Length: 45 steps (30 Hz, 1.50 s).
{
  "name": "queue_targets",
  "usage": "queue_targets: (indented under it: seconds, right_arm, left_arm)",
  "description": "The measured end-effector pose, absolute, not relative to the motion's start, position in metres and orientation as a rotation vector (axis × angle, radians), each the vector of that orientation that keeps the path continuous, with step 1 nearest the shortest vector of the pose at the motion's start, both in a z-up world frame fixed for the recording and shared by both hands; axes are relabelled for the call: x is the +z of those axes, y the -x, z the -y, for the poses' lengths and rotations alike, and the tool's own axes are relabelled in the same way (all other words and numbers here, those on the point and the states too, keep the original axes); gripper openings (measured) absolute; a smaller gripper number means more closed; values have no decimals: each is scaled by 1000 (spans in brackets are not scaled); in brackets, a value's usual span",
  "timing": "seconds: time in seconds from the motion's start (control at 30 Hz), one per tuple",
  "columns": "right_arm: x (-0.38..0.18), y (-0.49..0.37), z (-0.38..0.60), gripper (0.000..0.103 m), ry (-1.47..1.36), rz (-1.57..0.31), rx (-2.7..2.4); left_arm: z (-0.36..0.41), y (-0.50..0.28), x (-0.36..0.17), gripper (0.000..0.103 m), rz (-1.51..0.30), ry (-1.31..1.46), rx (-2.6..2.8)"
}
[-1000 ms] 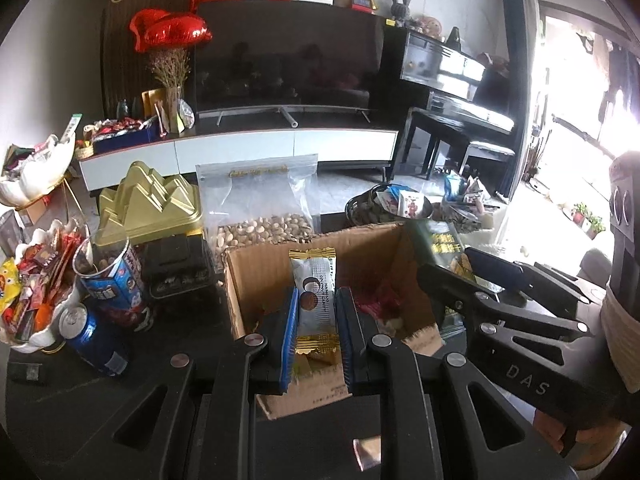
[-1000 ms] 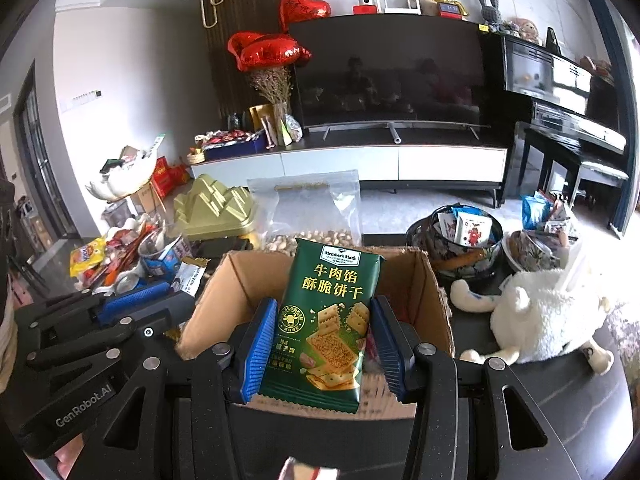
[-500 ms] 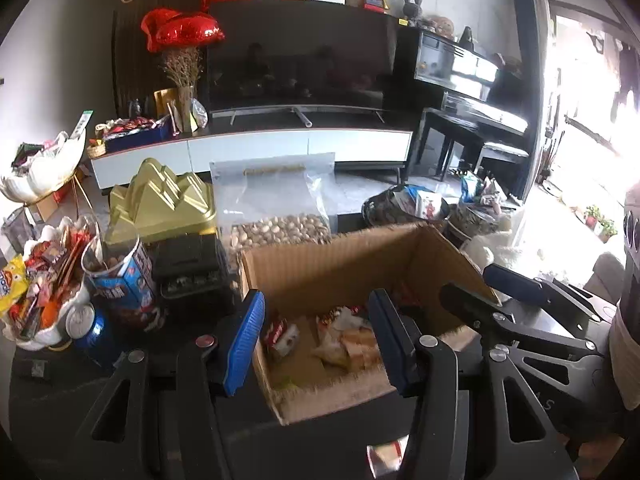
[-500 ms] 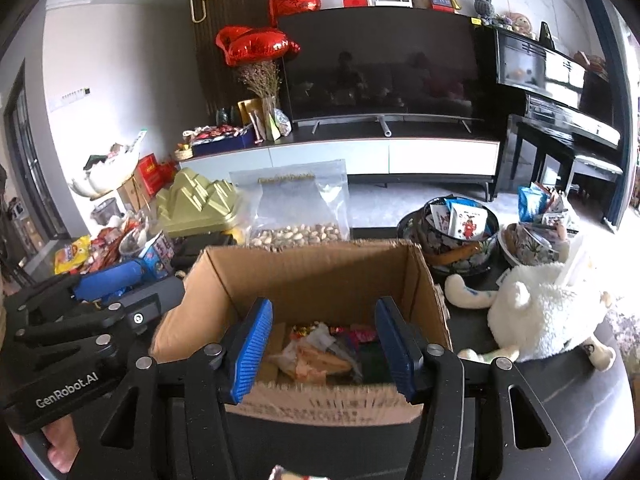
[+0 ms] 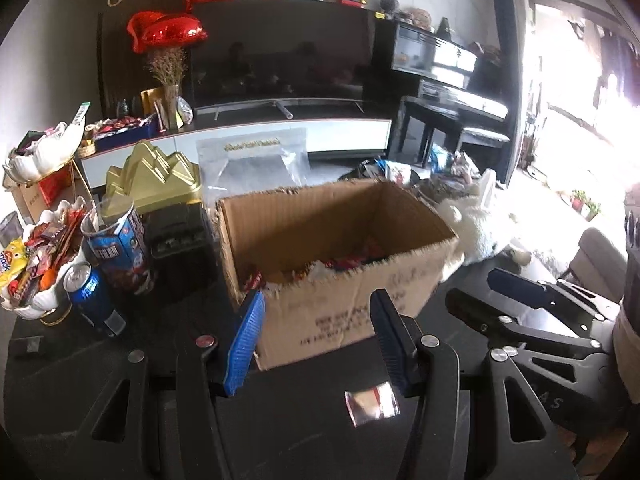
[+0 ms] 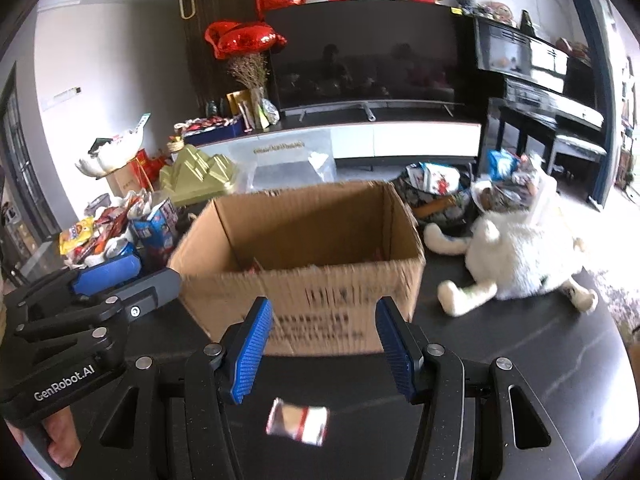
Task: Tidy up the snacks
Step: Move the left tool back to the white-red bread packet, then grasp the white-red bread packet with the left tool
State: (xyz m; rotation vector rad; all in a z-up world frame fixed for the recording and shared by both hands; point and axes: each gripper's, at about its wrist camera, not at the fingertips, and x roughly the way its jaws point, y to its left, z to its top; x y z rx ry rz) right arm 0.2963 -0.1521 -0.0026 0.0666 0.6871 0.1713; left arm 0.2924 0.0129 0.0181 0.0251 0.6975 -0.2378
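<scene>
Both claws, left claw (image 5: 316, 336) and right claw (image 6: 320, 344), hang parted and empty before the cardboard box (image 6: 304, 264), which holds loose snacks so they stay gathered. One small silver packet (image 6: 297, 421) lies on the dark worktop (image 6: 520, 344) nearby, likely next.

Daylight floods in from the right of the left wrist view, where the window (image 5: 580, 92) is blown out to white and washes over the floor beside it. The room's left side is dimmer. Both views are fisheye: straight lines bow and the corners go black. The cardboard box (image 6: 304, 256) is smeared by motion blur, its printing unreadable, and its inside lies in shadow. The television (image 6: 368, 56) gives faint reflections. The dark desk (image 6: 520, 360) has a soft sheen.
</scene>
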Motion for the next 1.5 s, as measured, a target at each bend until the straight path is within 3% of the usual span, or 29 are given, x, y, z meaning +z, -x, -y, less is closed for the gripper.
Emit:
queue_targets:
  seconds: [0.5, 1.2, 1.5]
  right_arm:
    - [-49, -237, 186, 59, -121, -759, 72]
    - [-121, -228, 204, 59, -192, -798, -25]
    - [-137, -237, 209, 59, -204, -815, -30]
  left_arm:
    - [20, -257, -41, 54, -816, -34, -303]
    - [40, -265, -117, 54, -918, -73, -400]
    - [41, -276, -133, 67, -933, -59, -363]
